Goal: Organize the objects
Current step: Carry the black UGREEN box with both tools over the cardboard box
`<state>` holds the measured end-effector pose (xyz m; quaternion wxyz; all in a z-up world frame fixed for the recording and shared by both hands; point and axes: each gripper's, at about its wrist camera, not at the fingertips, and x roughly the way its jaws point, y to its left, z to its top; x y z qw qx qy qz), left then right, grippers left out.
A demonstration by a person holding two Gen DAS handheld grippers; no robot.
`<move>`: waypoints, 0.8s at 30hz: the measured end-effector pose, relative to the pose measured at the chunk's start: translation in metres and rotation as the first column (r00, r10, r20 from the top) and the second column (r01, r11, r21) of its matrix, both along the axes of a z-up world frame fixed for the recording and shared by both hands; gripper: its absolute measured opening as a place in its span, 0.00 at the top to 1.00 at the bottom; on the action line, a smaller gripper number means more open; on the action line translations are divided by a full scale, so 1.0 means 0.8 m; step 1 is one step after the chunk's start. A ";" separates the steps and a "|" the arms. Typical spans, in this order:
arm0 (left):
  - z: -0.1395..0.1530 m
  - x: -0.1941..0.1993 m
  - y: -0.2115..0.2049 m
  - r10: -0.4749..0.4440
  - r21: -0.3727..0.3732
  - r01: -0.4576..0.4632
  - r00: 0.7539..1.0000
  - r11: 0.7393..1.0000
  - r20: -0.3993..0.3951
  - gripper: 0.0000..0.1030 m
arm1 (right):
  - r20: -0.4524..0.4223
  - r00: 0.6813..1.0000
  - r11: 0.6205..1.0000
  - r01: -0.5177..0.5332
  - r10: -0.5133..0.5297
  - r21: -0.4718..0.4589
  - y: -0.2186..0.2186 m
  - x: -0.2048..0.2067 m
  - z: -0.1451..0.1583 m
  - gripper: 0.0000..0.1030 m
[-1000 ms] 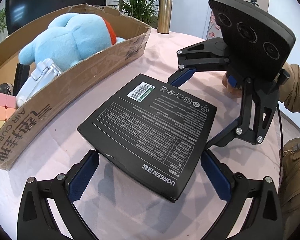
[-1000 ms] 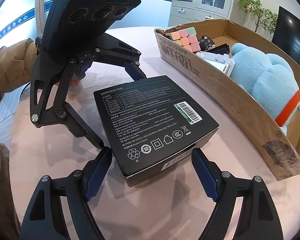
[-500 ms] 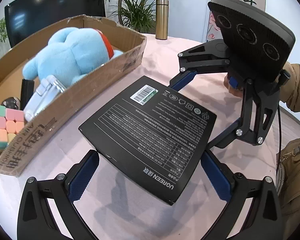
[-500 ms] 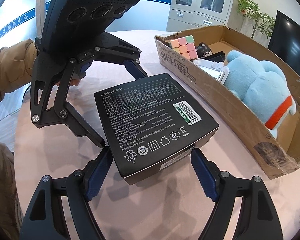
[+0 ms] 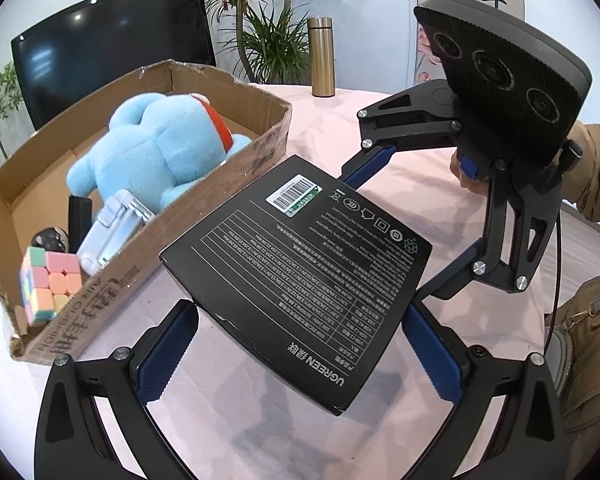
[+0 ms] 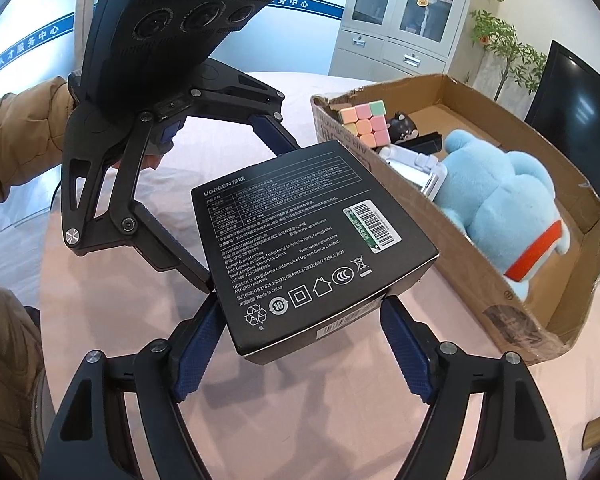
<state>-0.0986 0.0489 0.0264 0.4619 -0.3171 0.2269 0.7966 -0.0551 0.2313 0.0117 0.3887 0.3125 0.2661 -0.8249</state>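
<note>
Black box (image 5: pixel 300 284) — clamped between left gripper (image 5: pixel 296 344) and right gripper (image 6: pixel 304 340).

Two grippers (image 5: pixel 296 344) (image 6: pixel 300 340) are counted, and one black box (image 5: pixel 300 280). One carton (image 5: pixel 148 256) is seen, with one plush (image 5: pixel 156 152), one cube (image 5: pixel 50 284), one white stand (image 5: pixel 112 232) and perhaps two dark items, hard to separate. One flask (image 5: pixel 321 56) is counted.
</note>
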 end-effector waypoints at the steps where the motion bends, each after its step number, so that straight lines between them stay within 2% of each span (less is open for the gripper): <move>1: 0.002 0.001 0.000 0.000 0.000 0.000 1.000 1.000 -0.004 0.02 | -0.004 1.000 1.000 0.000 0.000 0.000 0.000 0.001 0.003 0.24; 15: 0.038 0.006 0.007 -0.007 -0.013 0.006 0.997 1.000 -0.082 0.02 | -0.062 0.998 1.000 0.015 -0.015 -0.005 0.005 0.012 0.039 0.24; 19: 0.049 -0.009 0.007 0.000 -0.013 -0.001 0.995 1.000 -0.100 0.02 | -0.069 0.997 1.000 0.020 -0.020 -0.001 0.004 -0.001 0.051 0.25; 24: 0.069 -0.045 -0.003 0.015 0.029 -0.012 0.994 1.000 -0.106 0.02 | -0.095 0.995 0.999 0.029 -0.030 -0.016 0.002 -0.030 0.073 0.27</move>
